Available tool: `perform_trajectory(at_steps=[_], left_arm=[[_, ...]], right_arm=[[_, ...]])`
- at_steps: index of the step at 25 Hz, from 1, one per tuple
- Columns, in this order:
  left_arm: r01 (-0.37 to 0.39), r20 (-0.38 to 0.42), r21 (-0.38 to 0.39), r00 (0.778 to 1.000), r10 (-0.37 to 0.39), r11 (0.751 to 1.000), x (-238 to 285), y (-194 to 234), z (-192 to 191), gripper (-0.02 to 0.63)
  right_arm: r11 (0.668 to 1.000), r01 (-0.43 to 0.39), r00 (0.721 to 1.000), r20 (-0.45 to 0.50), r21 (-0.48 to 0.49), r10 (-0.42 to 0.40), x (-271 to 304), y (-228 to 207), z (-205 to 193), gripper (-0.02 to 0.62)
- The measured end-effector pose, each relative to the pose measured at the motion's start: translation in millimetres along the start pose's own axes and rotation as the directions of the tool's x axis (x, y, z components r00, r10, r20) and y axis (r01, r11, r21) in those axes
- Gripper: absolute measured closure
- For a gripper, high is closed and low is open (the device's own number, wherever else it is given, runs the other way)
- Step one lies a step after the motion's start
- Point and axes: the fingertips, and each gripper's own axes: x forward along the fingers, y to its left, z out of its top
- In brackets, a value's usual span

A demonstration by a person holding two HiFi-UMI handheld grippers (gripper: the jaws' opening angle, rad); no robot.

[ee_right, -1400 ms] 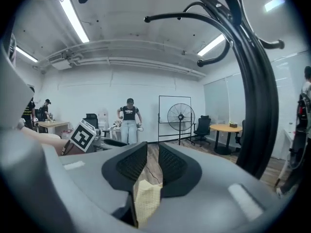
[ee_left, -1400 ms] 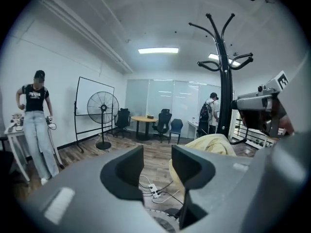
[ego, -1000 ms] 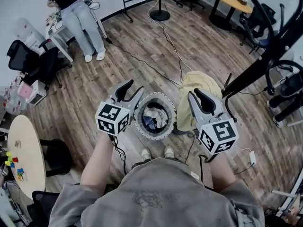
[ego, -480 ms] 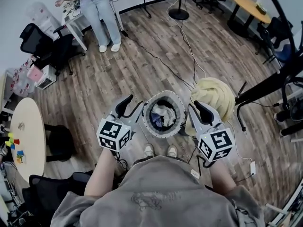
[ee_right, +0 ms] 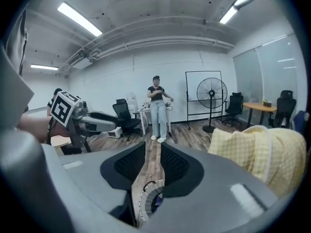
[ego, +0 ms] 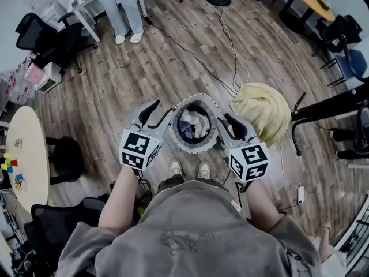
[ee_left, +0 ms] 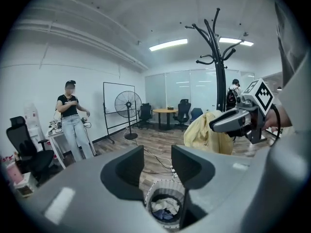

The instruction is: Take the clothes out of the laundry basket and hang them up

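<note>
I see bystander (ego: 124,4) in jeans at white desk (ego: 81,9), top left. Black office chair (ego: 43,39) beside it. Round table (ego: 29,154) far left, coloured blocks (ego: 10,169) on it. Cables (ego: 190,59) across wood floor (ego: 132,79). Pedestal fan (ee_left: 128,104) beside whiteboard (ee_left: 111,103).

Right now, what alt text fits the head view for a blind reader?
From above, a person holds the open, empty left gripper and right gripper either side of a round white laundry basket of crumpled clothes on a wooden floor. The right gripper's jaws have just been opening. A pale yellow garment hangs nearby.
</note>
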Motion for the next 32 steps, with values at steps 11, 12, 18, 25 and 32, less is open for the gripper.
perform_trajectory(at_steps=[11,12,18,25,32], left_arm=[[0.043,-0.199,0.014,0.979,-0.039,0.999,65.3,6.1,-99.2,0.428],[0.047,-0.218,0.015,0.975,-0.043,0.999,70.6,6.7,-110.5,0.428],[0.095,-0.316,0.037,0.946,-0.078,0.995,109.6,6.7,-178.1,0.428],[0.152,-0.375,0.042,0.919,-0.125,0.988,163.8,-0.9,-260.6,0.428],[0.145,-0.448,-0.023,0.883,-0.14,0.989,236.0,-2.9,-359.1,0.428]], right_arm=[[0.999,-0.016,0.972,-0.234,0.03,0.023,76.8,-5.2,-108.2,0.445],[0.999,-0.017,0.967,-0.254,0.038,0.026,83.6,-4.5,-119.8,0.443],[0.999,-0.005,0.934,-0.356,0.052,0.024,121.1,-13.9,-186.1,0.443],[0.992,0.058,0.902,-0.433,0.114,-0.003,164.9,-27.6,-276.9,0.426],[0.979,0.095,0.875,-0.485,0.181,0.005,219.1,-37.7,-370.3,0.436]])
